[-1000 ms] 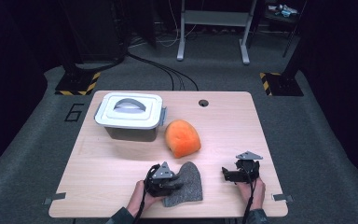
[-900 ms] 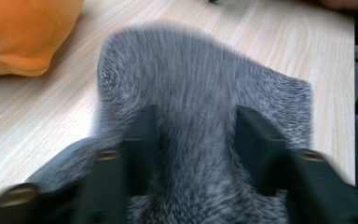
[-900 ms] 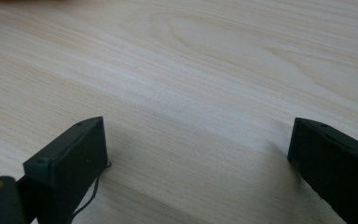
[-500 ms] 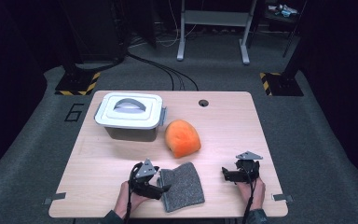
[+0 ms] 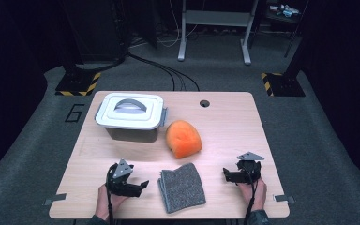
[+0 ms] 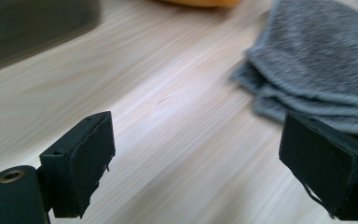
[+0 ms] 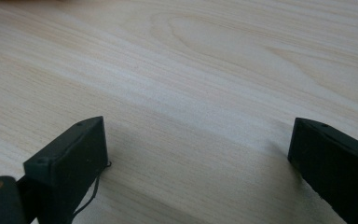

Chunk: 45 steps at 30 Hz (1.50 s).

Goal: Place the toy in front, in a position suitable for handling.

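Flanking the grey cloth, both grippers' jaws gape wide, orange cushion beyond.

Left gripper low at the near edge, jaws just opened wide, nothing between them. Right gripper also low, jaws wide apart and empty, apparently pointing inward. Both hands grip from below.

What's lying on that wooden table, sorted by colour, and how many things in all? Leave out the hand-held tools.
Grey: 1, the folded cloth
Orange: 1, the rounded orange lump
White: 1, the lidded box
Total: 3
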Available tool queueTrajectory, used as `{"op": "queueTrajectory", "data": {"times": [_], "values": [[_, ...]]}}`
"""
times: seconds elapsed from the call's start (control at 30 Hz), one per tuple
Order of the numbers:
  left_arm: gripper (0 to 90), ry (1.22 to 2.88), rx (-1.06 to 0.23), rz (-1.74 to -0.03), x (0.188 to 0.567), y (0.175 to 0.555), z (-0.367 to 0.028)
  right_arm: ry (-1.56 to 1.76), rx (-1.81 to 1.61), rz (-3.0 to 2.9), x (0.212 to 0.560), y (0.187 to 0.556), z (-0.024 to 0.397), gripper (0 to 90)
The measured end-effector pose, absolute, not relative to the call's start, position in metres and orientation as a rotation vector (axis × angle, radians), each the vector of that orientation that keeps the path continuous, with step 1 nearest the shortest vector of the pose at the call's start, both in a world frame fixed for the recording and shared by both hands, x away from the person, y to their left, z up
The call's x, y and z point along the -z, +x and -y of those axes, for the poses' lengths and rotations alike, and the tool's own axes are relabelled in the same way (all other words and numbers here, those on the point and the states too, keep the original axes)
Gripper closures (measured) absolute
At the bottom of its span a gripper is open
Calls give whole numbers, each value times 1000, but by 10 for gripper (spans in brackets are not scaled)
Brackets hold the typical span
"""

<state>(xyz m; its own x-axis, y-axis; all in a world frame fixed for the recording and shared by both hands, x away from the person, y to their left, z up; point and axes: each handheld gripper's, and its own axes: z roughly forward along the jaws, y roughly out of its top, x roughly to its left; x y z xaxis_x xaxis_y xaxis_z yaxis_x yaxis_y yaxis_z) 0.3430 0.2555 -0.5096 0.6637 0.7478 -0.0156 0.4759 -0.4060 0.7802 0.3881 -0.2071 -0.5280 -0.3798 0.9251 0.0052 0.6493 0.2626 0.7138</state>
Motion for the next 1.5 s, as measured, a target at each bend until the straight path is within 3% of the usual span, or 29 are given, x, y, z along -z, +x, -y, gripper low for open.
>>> {"op": "queueTrajectory", "data": {"times": [0.33, 0.73, 1.17, 1.5], "values": [[102, 2035, -504, -1105, 526, 347, -290, 1415, -894, -2130, 528, 389, 207, 36], [103, 2094, -518, -1118, 530, 352, -292, 1422, -951, -2178, 521, 383, 205, 0], [105, 2077, -524, -1149, 531, 353, -292, 1263, -1043, -2293, 502, 355, 162, 0], [105, 2073, -525, -1154, 531, 353, -292, 1074, -1108, -2425, 491, 344, 102, 0]]}}
